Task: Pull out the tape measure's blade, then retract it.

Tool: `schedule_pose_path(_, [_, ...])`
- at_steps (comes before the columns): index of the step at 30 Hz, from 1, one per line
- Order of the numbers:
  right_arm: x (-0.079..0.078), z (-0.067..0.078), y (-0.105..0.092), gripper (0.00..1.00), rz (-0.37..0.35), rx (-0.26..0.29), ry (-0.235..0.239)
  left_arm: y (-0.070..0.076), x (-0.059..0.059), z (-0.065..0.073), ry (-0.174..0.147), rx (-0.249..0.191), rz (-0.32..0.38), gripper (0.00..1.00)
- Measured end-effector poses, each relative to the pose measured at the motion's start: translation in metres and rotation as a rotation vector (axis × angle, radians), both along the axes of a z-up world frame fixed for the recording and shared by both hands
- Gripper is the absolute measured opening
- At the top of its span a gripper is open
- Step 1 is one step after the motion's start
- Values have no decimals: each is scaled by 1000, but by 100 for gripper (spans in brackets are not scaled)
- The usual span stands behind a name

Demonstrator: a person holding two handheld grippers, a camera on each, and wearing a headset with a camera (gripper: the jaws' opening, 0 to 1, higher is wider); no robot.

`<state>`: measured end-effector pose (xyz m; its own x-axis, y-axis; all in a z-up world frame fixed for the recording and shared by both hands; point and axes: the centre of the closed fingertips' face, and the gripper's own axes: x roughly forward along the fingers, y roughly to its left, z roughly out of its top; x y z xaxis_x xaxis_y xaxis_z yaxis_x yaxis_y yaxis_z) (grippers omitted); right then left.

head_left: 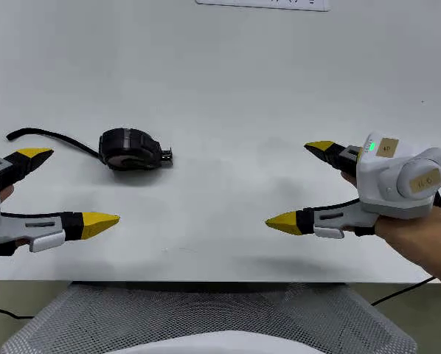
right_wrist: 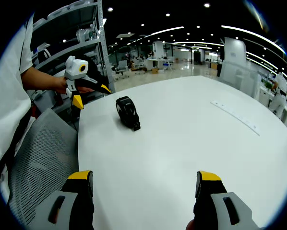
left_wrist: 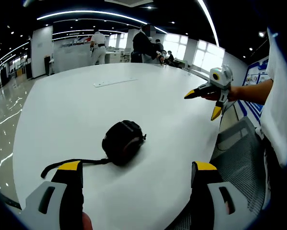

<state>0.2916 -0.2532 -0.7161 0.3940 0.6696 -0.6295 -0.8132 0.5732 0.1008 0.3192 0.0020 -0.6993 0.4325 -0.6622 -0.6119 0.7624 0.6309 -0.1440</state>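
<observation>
A black tape measure [head_left: 131,150] lies on the white table [head_left: 228,88], its wrist strap trailing left and its blade tip poking out to the right, retracted. In the left gripper view the tape measure [left_wrist: 123,141] sits just ahead of the yellow-tipped jaws. My left gripper [head_left: 71,186] hovers open at the table's left front, a short way from the case. My right gripper [head_left: 303,183] is open too, well to the right, with nothing between its jaws. From the right gripper view the tape measure [right_wrist: 128,112] is far off, near the left gripper [right_wrist: 88,91].
A white strip [head_left: 263,4] lies at the table's far edge. A grey mesh chair back [head_left: 206,317] stands below the near edge. People stand in the room far behind the table [left_wrist: 143,45].
</observation>
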Motion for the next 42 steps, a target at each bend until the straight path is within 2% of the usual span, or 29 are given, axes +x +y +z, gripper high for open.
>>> schedule_pose_path(13, [7,-9,20,87,44,13,13,-14,11,-6,-3,0,-63,90])
schedule_pose_path(21, [10,-14,27,87,70,11,19,-21,19,-13,-9,20,-110,89])
schedule_pose_path(26, [15,-21,29,86,84,10,20,-28,20,-17,-6,28,-150,89])
schedule_pose_path(38, [28,-25,35,85,117,1,17,-29,27,-30,-4,74,-212,86])
schedule_pose_path(42, [30,-26,38,85,126,-1,22,-29,31,-34,-11,109,-240,82])
